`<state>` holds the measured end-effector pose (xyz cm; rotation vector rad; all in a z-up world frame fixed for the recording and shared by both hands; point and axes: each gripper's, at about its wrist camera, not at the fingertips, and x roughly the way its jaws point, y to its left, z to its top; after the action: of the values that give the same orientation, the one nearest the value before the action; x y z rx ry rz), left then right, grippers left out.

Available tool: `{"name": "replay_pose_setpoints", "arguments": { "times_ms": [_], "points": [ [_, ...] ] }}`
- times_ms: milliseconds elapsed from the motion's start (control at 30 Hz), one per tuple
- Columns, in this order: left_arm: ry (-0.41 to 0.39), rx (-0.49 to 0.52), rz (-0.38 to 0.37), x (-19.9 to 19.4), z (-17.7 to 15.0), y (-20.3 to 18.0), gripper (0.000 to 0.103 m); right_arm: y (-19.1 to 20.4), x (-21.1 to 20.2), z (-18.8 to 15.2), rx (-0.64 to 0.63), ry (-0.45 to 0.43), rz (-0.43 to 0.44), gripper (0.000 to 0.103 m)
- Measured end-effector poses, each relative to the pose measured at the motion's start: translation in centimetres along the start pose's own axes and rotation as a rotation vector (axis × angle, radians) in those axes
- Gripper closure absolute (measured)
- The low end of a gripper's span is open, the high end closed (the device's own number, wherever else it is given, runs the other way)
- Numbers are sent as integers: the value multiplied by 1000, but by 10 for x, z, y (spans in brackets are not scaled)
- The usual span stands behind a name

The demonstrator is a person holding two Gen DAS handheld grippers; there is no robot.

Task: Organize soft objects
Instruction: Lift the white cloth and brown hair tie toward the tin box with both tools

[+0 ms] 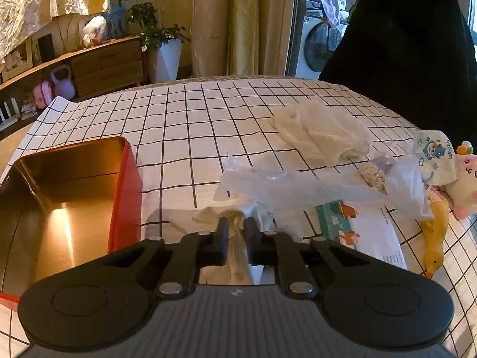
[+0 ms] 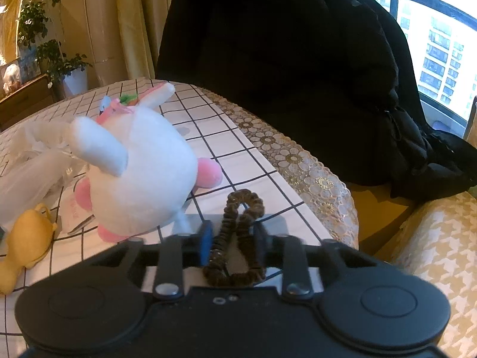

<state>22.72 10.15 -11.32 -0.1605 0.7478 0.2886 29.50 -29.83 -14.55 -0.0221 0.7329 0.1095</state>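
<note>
My left gripper (image 1: 237, 223) is shut on a crumpled white tissue (image 1: 238, 238), just right of an open red tin box (image 1: 74, 197) with a gold inside. My right gripper (image 2: 232, 232) has its jaws around a brown scrunchie (image 2: 238, 223) lying on the checked tablecloth (image 2: 238, 161), near the table's right edge; motion blur hides whether the fingers grip it. A white and pink plush bunny (image 2: 137, 173) sits just left of the scrunchie, and it also shows in the left wrist view (image 1: 465, 179). A yellow duck toy (image 2: 26, 238) lies at the left.
A white cloth (image 1: 322, 131), clear plastic bags (image 1: 298, 185), a small printed pouch (image 1: 436, 158), a paper sheet and card (image 1: 372, 226) and the duck (image 1: 436, 238) lie on the table. A black coat on a chair (image 2: 298, 74) stands beyond the table edge.
</note>
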Motion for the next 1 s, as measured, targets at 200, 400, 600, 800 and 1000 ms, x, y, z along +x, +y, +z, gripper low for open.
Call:
{"name": "replay_pose_setpoints", "arguments": {
  "times_ms": [200, 400, 600, 800, 1000],
  "points": [
    [-17, -22, -18, -14, 1, 8, 99, 1, -19, -2, -2, -33, 5, 91],
    [-41, -15, -60, -35, 2, 13, 100, 8, -63, -8, -21, -71, 45, 91],
    [-38, 30, -62, -40, -3, 9, 100, 17, -94, -17, -36, -85, 101, 91],
    [-18, 21, -96, -33, -3, 7, 94, 24, -97, -24, -46, -70, 137, 91],
    [-15, 4, -75, -19, -1, 4, 36, 31, -93, -29, -50, -61, 163, 91]
  ]
}}
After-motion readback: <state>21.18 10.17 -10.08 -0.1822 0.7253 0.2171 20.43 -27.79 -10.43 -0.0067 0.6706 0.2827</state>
